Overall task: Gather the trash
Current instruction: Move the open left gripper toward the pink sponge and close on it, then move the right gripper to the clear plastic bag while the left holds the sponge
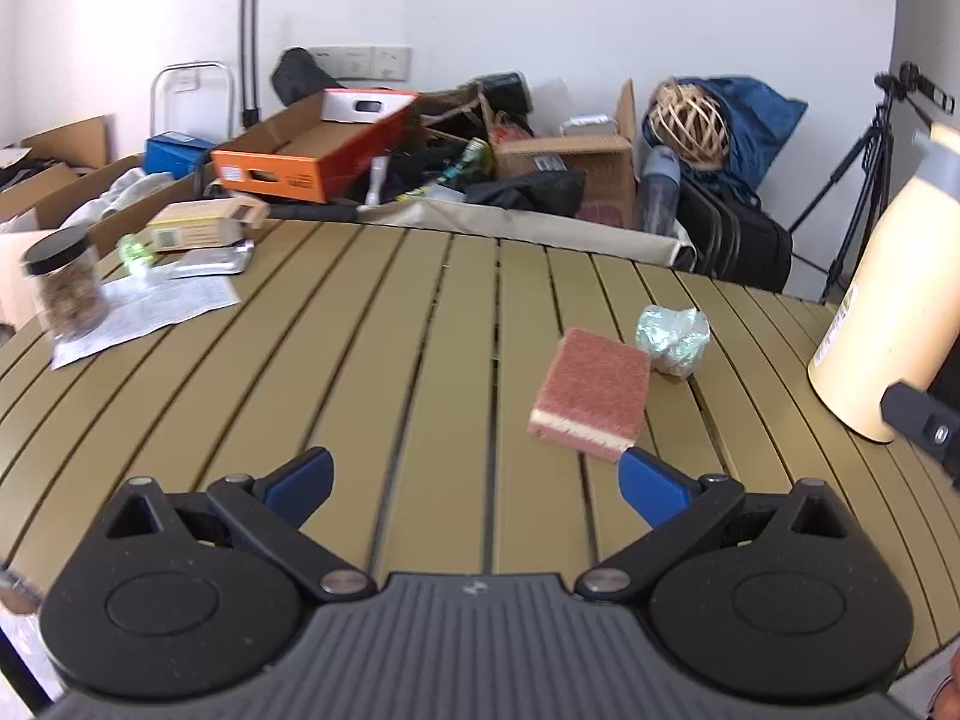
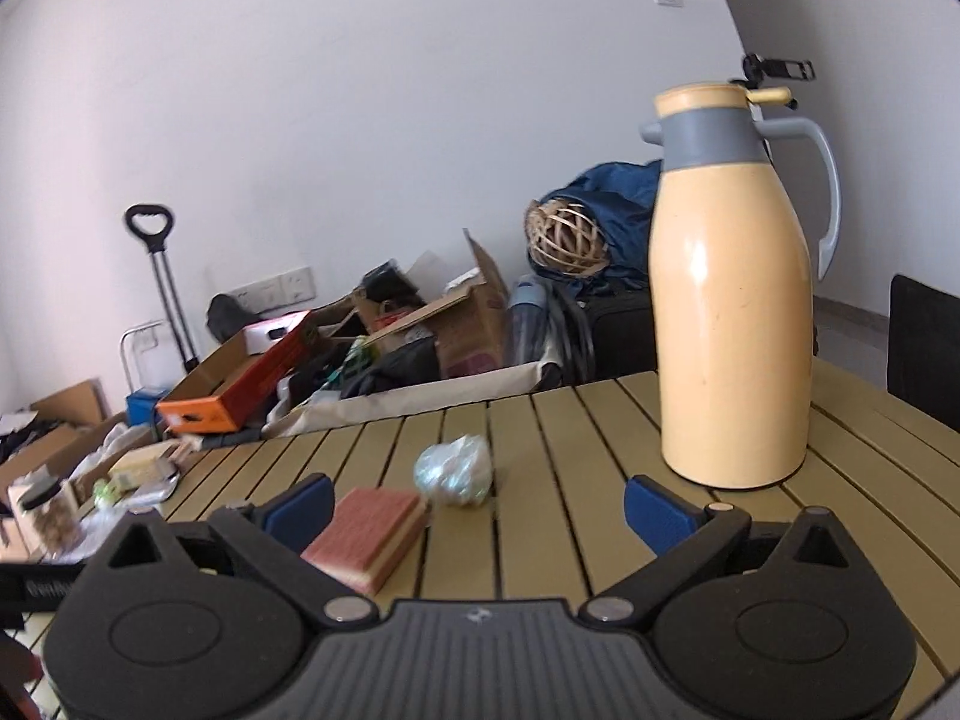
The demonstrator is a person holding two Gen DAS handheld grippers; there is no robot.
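Observation:
A crumpled ball of clear, shiny plastic wrap [image 1: 673,339] lies on the slatted olive table [image 1: 372,360], right of centre. It also shows in the right wrist view [image 2: 454,471], straight ahead of the fingers. A pink scouring sponge [image 1: 591,393] lies just in front of it, and shows in the right wrist view [image 2: 369,535] near the left finger. My left gripper [image 1: 477,480] is open and empty above the table; the sponge is beside its right finger. My right gripper [image 2: 477,510] is open and empty, short of the wrap.
A tall cream thermos jug [image 2: 735,312] stands on the table at the right. A jar [image 1: 65,282], a printed sheet [image 1: 150,312], a foil pouch and small boxes lie at the table's far left. Cardboard boxes, bags and a tripod crowd the floor beyond.

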